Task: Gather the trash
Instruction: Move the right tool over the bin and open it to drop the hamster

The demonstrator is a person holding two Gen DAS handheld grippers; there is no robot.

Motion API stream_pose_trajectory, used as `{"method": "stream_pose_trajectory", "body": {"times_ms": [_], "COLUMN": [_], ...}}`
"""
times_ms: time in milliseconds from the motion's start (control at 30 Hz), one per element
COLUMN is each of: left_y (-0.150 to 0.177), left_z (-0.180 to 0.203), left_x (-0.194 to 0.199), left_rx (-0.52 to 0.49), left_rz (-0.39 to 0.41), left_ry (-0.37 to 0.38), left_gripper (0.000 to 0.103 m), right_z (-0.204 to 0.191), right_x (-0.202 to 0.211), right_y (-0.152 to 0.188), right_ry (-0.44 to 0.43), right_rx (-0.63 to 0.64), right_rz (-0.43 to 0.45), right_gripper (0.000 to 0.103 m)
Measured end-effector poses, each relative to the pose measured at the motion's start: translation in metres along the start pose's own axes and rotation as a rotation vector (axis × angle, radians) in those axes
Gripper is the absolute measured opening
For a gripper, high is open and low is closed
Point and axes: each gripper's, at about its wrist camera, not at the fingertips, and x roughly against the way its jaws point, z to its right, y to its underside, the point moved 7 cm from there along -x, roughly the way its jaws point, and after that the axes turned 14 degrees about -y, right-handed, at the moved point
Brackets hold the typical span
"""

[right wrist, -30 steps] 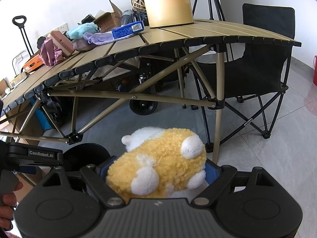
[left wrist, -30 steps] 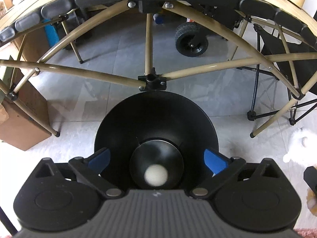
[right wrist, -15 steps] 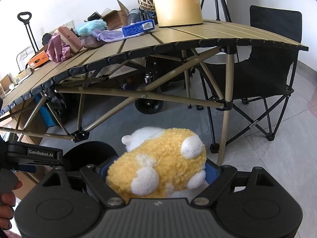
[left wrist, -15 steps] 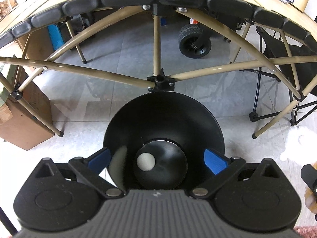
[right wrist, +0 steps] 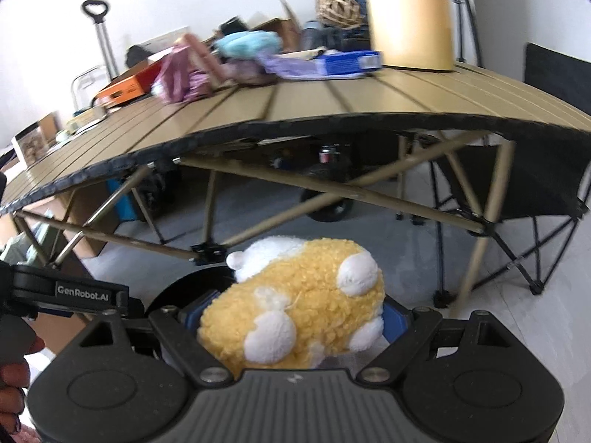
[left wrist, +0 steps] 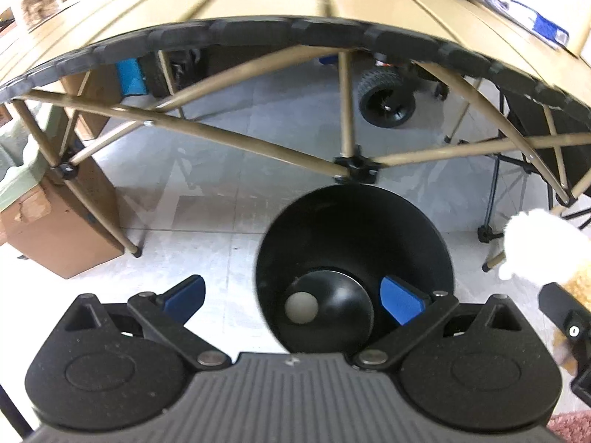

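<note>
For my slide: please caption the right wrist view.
Right tool holds a yellow plush toy before a folding table.

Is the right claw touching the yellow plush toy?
Touching. The right wrist view shows the plush toy pressed between both blue pads of the right claw.

- Ahead of me, the slatted table (right wrist: 332, 107) carries a tan cylinder (right wrist: 410, 18) at its far right corner.
- A blue box (right wrist: 343, 62) lies beside it.
- An orange box (right wrist: 127, 86) sits toward the far left edge.

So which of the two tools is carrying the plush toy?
The right tool: its blue pads clamp the yellow-and-white plush toy. The left tool has the black bin instead.
</note>
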Motion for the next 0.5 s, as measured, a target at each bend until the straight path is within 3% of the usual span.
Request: {"method": "stream_pose_trajectory", "body": {"times_ms": [500], "left_y": [0.007], "left_z": [-0.076], "left_x": [-0.010], "left_rx": [0.109], "left_rz": [0.001], "left_ry": [-0.043], "left_gripper": [0.103], "right_z": [-0.056], "right_x": [-0.052], "right_y": [0.005], "right_ry": [-0.054], "right_rx": [0.058], "right_rz": [-0.104], "right_gripper": [0.086]}}
